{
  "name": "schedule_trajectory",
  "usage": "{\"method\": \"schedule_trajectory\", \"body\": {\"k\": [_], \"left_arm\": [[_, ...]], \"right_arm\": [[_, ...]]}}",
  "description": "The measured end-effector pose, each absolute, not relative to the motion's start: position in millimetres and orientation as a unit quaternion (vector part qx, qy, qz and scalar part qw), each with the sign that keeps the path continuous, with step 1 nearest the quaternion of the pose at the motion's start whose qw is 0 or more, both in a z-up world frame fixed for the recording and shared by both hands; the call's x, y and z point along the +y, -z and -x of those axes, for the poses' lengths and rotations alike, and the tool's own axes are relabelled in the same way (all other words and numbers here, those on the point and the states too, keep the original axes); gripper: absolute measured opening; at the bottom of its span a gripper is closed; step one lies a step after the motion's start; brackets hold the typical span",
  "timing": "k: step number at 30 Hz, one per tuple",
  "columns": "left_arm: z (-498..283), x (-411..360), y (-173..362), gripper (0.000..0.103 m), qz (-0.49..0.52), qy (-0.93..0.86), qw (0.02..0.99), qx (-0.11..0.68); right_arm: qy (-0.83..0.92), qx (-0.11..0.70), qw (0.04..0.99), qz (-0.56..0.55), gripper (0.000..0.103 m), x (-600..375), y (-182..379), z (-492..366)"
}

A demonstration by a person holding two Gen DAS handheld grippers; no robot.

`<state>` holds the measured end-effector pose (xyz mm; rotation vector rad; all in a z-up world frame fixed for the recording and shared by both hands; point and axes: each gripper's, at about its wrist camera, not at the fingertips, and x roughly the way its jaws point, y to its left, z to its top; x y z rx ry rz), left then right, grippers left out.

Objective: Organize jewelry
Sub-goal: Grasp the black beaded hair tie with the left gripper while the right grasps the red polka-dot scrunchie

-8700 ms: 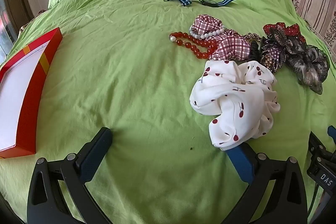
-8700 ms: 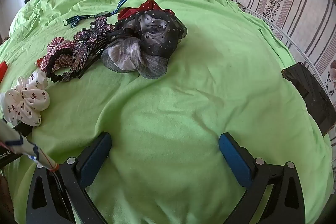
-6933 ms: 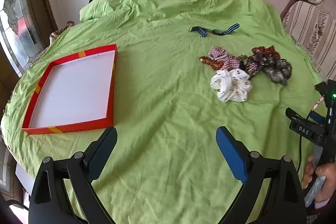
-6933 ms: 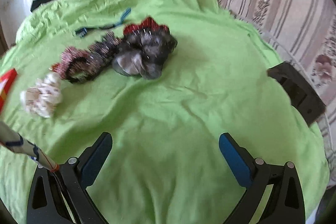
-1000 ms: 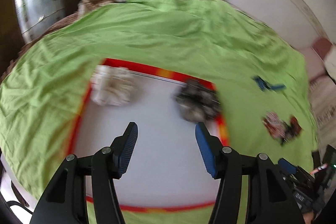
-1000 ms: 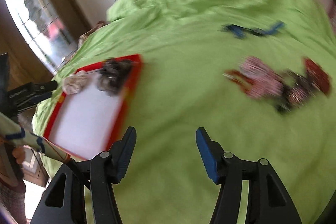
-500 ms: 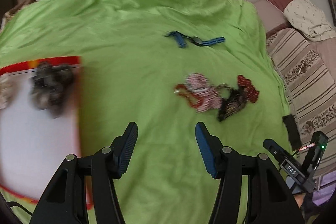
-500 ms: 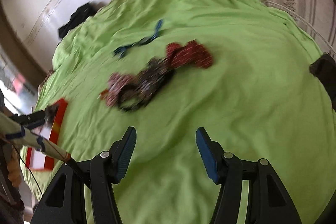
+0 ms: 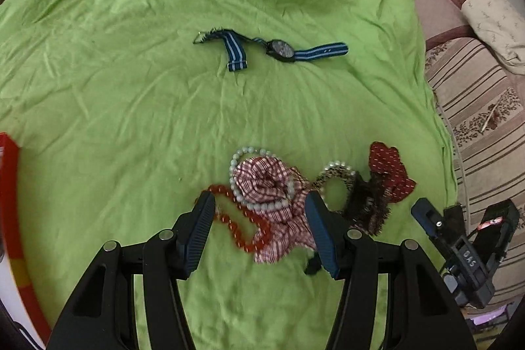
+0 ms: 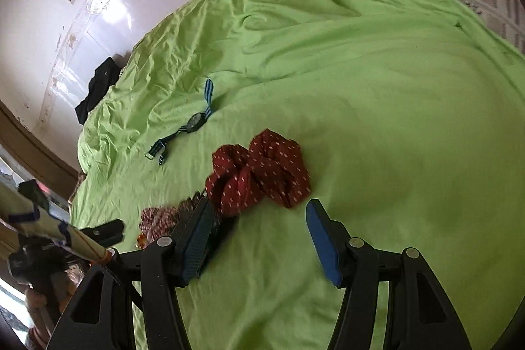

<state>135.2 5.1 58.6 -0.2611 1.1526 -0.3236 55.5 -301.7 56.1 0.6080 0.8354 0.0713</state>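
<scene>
Hovering over the green sheet [image 9: 131, 107], the left gripper [image 9: 259, 212] is held open around the plaid scrunchie [image 9: 272, 186], pearl bracelet [image 9: 241, 153] and red bead bracelet [image 9: 242, 235]. The right gripper [image 10: 257, 218] is spread, empty; the red dotted scrunchie [image 10: 259, 173] is seen at 12 o'clock, the striped watch [image 10: 197, 120] at 11.

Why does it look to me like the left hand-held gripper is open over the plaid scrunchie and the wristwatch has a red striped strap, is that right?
Partly. The left hand-held gripper is open over the plaid scrunchie, but the wristwatch has a blue striped strap, not red. The left wrist view shows it lying farther back on the green sheet.
</scene>
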Motion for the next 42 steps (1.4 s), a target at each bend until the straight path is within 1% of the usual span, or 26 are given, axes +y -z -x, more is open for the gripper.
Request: {"method": "schedule_trajectory", "body": {"k": [6,11,18,22,23,24,25,26,28,30,31,32,33,34,36,40,41,42], "left_arm": [[-143.6,9.8,-42.9,0.056,0.151,0.163,0.802,0.554],[-120.7,17.7,-49.1,0.056,0.167,0.189,0.800,0.544],[-96.2,-6.2,-61.1,0.055,0.137,0.243,0.810,0.516],[-101.7,-22.5,-63.8,0.048,0.127,0.267,0.808,0.509],[-103.9,-26.4,-61.7,0.040,0.117,0.266,0.807,0.514],[-106.6,-30.0,-58.2,0.036,0.105,0.261,0.806,0.522],[-109.6,-32.7,-52.7,0.029,0.099,0.258,0.802,0.530],[-112.0,-33.7,-47.5,0.024,0.100,0.258,0.796,0.538],[-113.2,-35.2,-38.4,0.021,0.103,0.259,0.788,0.549],[-113.1,-38.3,-33.1,0.021,0.096,0.252,0.788,0.553],[-113.2,-40.7,-30.7,0.020,0.089,0.245,0.789,0.557],[-113.0,-43.0,-28.9,0.014,0.084,0.240,0.789,0.559],[-112.2,-44.1,-27.6,0.009,0.080,0.237,0.789,0.561],[-111.2,-44.2,-27.3,0.005,0.077,0.234,0.789,0.562],[-106.9,-41.7,-32.0,0.004,0.083,0.234,0.793,0.556],[-90.2,-26.9,-55.5,0.003,0.095,0.236,0.808,0.531],[-86.4,-22.5,-61.7,0.000,0.099,0.236,0.811,0.526],[-79.6,-14.5,-72.1,0.000,0.109,0.239,0.815,0.517]], "right_arm": [[-0.049,0.395,0.868,-0.297,0.064,-300.7,-47.7,-65.3],[-0.050,0.392,0.865,-0.310,0.064,-310.0,-41.8,-67.9],[-0.055,0.388,0.866,-0.311,0.064,-310.8,-39.9,-72.3],[-0.055,0.385,0.867,-0.312,0.064,-310.6,-38.8,-76.9],[-0.055,0.385,0.867,-0.313,0.064,-311.0,-37.7,-78.8],[-0.055,0.385,0.866,-0.314,0.064,-311.4,-36.5,-80.3],[-0.055,0.386,0.866,-0.315,0.064,-311.6,-35.4,-81.7],[-0.056,0.387,0.865,-0.315,0.063,-311.6,-34.4,-83.1],[-0.055,0.388,0.864,-0.315,0.062,-312.5,-31.9,-87.0],[-0.055,0.392,0.862,-0.316,0.053,-313.6,-28.2,-90.4],[-0.056,0.394,0.861,-0.316,0.043,-314.3,-26.6,-91.8],[-0.060,0.398,0.858,-0.318,0.031,-315.0,-24.1,-93.5],[-0.064,0.400,0.856,-0.321,0.025,-315.8,-22.5,-94.1],[-0.068,0.402,0.854,-0.325,0.016,-316.5,-22.1,-94.3],[-0.073,0.398,0.856,-0.323,0.013,-316.3,-26.9,-92.9],[-0.076,0.372,0.875,-0.300,0.012,-310.7,-53.7,-81.3],[-0.076,0.363,0.881,-0.295,0.012,-308.7,-61.5,-76.7],[-0.076,0.356,0.886,-0.288,0.012,-306.6,-69.2,-72.1]]}}
